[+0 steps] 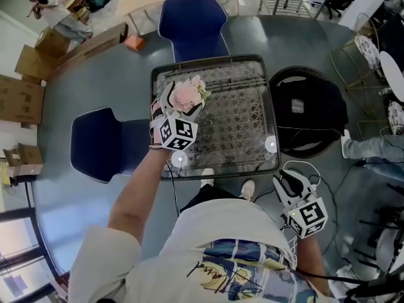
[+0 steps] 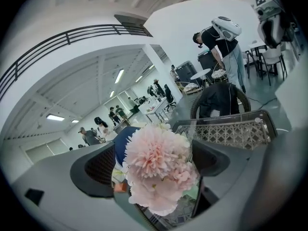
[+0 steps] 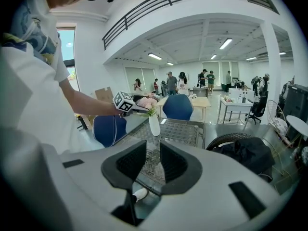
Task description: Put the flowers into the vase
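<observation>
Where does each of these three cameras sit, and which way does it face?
Head view: on the person's head, facing down at the glass table; shows shirt, left arm, left hand-held gripper, right hand-held gripper.
Left gripper view: on the left hand-held gripper, facing the pink flowers between its open jaws; no arm shows.
Right gripper view: on the right hand-held gripper, facing across the table to the white vase; shirt, left arm show.
Head and right gripper views share the left hand-held gripper at the flowers.
</observation>
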`<state>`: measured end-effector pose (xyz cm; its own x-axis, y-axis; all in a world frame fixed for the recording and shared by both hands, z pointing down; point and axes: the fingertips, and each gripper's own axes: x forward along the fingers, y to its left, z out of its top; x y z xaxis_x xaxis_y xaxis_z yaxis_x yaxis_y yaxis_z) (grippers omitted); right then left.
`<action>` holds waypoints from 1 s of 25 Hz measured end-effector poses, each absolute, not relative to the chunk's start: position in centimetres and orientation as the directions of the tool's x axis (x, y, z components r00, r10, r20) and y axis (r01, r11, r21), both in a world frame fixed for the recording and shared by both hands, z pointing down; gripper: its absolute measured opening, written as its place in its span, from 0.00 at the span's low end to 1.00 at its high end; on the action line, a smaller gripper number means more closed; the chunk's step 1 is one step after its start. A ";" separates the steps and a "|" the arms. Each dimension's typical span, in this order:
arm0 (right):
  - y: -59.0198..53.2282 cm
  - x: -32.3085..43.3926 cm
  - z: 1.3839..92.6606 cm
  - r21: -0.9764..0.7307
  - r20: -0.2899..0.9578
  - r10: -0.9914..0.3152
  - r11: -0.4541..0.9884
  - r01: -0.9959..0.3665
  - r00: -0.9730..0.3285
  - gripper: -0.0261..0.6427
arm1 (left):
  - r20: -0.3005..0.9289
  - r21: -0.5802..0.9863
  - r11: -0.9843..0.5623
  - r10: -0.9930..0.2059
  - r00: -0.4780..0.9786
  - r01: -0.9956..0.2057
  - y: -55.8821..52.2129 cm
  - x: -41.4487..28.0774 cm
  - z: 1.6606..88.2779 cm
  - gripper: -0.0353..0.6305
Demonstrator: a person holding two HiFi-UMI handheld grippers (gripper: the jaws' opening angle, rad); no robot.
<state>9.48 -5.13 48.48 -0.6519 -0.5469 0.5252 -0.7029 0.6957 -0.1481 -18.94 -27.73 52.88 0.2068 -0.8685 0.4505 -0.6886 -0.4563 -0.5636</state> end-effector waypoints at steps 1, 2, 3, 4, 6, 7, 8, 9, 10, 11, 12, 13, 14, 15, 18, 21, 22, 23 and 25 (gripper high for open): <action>-5.2 9.5 48.5 -0.148 0.525 -0.545 0.698 -0.700 -0.654 0.15 | 0.449 -0.561 -0.456 -0.869 0.209 -0.691 -27.7 -18.9 52.8 0.79; -5.2 9.5 48.5 -0.148 0.525 -0.544 0.699 -0.699 -0.655 0.15 | 0.447 -0.558 -0.455 -0.869 0.211 -0.694 -27.6 -18.9 52.8 0.79; -5.2 9.5 48.5 -0.148 0.523 -0.544 0.700 -0.698 -0.656 0.15 | 0.445 -0.555 -0.454 -0.870 0.213 -0.697 -27.6 -18.9 52.7 0.79; -5.3 9.5 48.5 -0.148 0.522 -0.544 0.701 -0.697 -0.657 0.15 | 0.442 -0.552 -0.452 -0.871 0.214 -0.700 -27.5 -18.9 52.7 0.79; -5.5 9.5 48.6 -0.146 0.518 -0.541 0.707 -0.692 -0.663 0.15 | 0.436 -0.547 -0.447 -0.874 0.214 -0.708 -27.4 -18.9 52.4 0.79; -5.6 9.6 48.5 -0.146 0.517 -0.538 0.711 -0.688 -0.666 0.15 | 0.433 -0.546 -0.444 -0.876 0.215 -0.710 -27.3 -18.9 52.2 0.79; -5.7 9.6 48.5 -0.147 0.516 -0.536 0.713 -0.686 -0.668 0.15 | 0.429 -0.545 -0.443 -0.877 0.217 -0.712 -27.3 -18.7 52.0 0.79; -5.9 9.7 48.5 -0.148 0.515 -0.534 0.715 -0.683 -0.671 0.15 | 0.425 -0.543 -0.441 -0.878 0.219 -0.714 -27.3 -18.6 51.7 0.79; -6.1 9.8 48.5 -0.149 0.514 -0.532 0.718 -0.680 -0.674 0.15 | 0.419 -0.542 -0.439 -0.880 0.222 -0.716 -27.4 -18.4 51.4 0.79; -6.3 10.0 48.5 -0.151 0.512 -0.528 0.721 -0.677 -0.677 0.15 | 0.414 -0.542 -0.437 -0.882 0.225 -0.717 -27.4 -18.2 51.1 0.79; -6.5 10.1 48.5 -0.152 0.511 -0.525 0.724 -0.673 -0.681 0.15 | 0.408 -0.544 -0.435 -0.884 0.227 -0.718 -27.4 -18.0 50.8 0.79; -6.7 10.2 48.5 -0.153 0.509 -0.522 0.728 -0.668 -0.685 0.15 | 0.402 -0.546 -0.432 -0.887 0.228 -0.718 -27.4 -17.9 50.5 0.79; -6.8 10.3 48.5 -0.153 0.506 -0.519 0.732 -0.664 -0.689 0.15 | 0.397 -0.548 -0.429 -0.889 0.228 -0.718 -27.2 -17.7 50.2 0.79; -6.9 10.4 48.4 -0.153 0.503 -0.516 0.736 -0.659 -0.693 0.15 | 0.391 -0.549 -0.424 -0.892 0.227 -0.721 -27.0 -17.5 49.8 0.79; -6.7 11.1 48.2 -0.153 0.498 -0.507 0.747 -0.647 -0.704 0.15 | 0.374 -0.524 -0.408 -0.899 0.228 -0.748 -25.8 -17.0 48.5 0.79; -6.4 12.0 48.2 -0.159 0.491 -0.490 0.762 -0.627 -0.720 0.15 | 0.369 -0.428 -0.384 -0.901 0.229 -0.818 -24.0 -16.5 47.1 0.79; -6.2 12.3 48.2 -0.163 0.489 -0.483 0.768 -0.620 -0.726 0.15 | 0.368 -0.382 -0.374 -0.900 0.232 -0.845 -23.3 -16.2 46.6 0.79; -6.0 12.7 48.3 -0.166 0.489 -0.474 0.774 -0.611 -0.733 0.15 | 0.364 -0.335 -0.364 -0.901 0.237 -0.869 -22.4 -15.9 46.0 0.79; -5.7 13.3 48.6 -0.173 0.488 -0.450 0.790 -0.589 -0.747 0.15 | 0.359 -0.258 -0.342 -0.902 0.239 -0.904 -20.3 -15.3 45.3 0.72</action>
